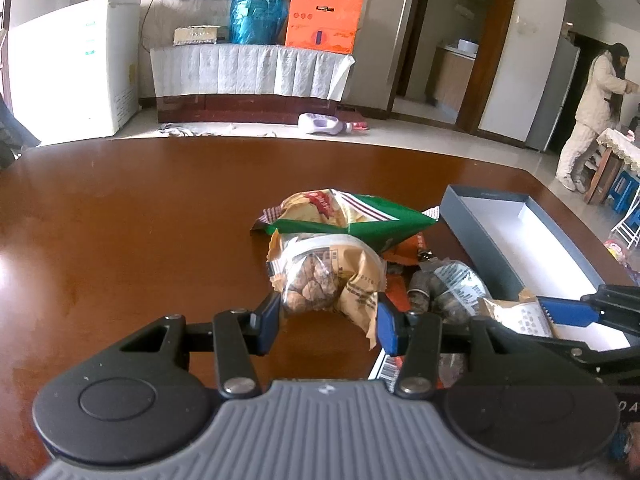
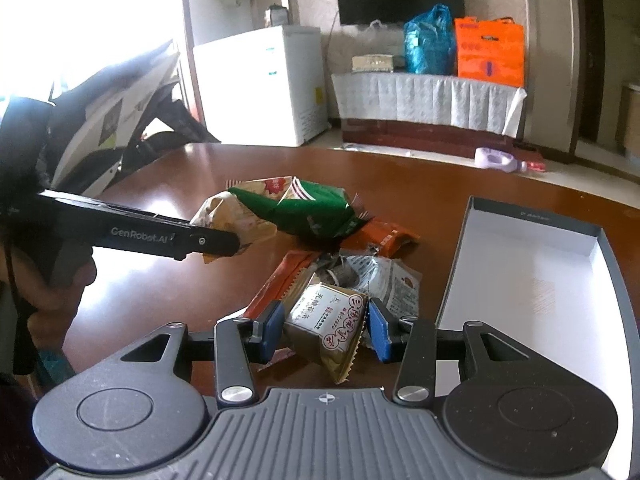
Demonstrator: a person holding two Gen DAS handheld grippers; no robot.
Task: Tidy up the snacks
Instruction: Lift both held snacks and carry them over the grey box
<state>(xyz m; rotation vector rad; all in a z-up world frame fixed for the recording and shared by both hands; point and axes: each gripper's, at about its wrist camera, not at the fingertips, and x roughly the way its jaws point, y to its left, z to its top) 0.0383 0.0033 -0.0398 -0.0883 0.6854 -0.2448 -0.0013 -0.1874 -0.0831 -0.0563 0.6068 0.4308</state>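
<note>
On the brown table (image 1: pixel 140 220) lies a pile of snack packets. My left gripper (image 1: pixel 328 322) is shut on a beige and clear bag of nuts (image 1: pixel 324 276), lifted slightly off the table. The right wrist view shows that gripper (image 2: pixel 224 244) from the side with the bag (image 2: pixel 232 216). My right gripper (image 2: pixel 326 330) is shut on a small gold and white packet (image 2: pixel 324 316); it reaches in at the right of the left wrist view (image 1: pixel 560 312). A green chip bag (image 1: pixel 360 220) and a dark clear-wrapped packet (image 1: pixel 452 284) lie behind. An open grey box (image 2: pixel 456 264) with a white inside stands at the right.
An orange packet (image 2: pixel 384 238) lies under the green bag. A person in white (image 1: pixel 592 108) stands far off at the right. A scooter (image 2: pixel 120 112) and a white freezer (image 2: pixel 264 88) stand beyond the table's far left edge. A bottle (image 1: pixel 324 124) lies on the floor.
</note>
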